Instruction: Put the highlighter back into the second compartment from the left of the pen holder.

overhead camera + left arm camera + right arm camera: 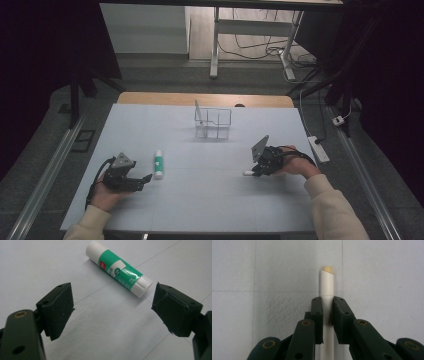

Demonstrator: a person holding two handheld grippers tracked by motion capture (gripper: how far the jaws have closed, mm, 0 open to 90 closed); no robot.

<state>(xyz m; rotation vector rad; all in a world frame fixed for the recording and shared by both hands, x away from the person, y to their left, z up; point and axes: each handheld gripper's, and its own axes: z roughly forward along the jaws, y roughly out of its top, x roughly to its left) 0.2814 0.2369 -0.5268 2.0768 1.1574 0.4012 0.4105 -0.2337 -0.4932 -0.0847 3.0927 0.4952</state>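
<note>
Plainly, from the high view, the work had barely got going. The person sat at the near edge of a white tabletop (200, 200), one claw in each hand. The left claw (146, 178) lay low on the sheet with its tips pointing toward a green-and-white glue stick (158, 164), which lay flat just beside them and untouched. Over on the other side the right claw (253, 172) was down on the surface as well, and a short white tip poked out from it toward the middle of the tabletop. Farther back, well apart from both hands, stood a clear wire-framed organiser (213, 123); I could not tell what, if anything, stood in it.

In the left gripper view the jaws stood wide, with bare tabletop between the pads (60, 310). The glue stick (119, 271) lay slantwise just beyond them, capped, not between the jaws and not touched.

In the right gripper view the jaws were narrow and pressed from both sides on a slim white stick (326, 292), a pen-like thing with a slanted end and a yellowish tip. It pointed straight away from the camera and seemed to lie on the sheet, not raised.

So, as I judged it, one thing was gripped but not lifted, the other not yet taken, and carrying either to the organiser remained.
</note>
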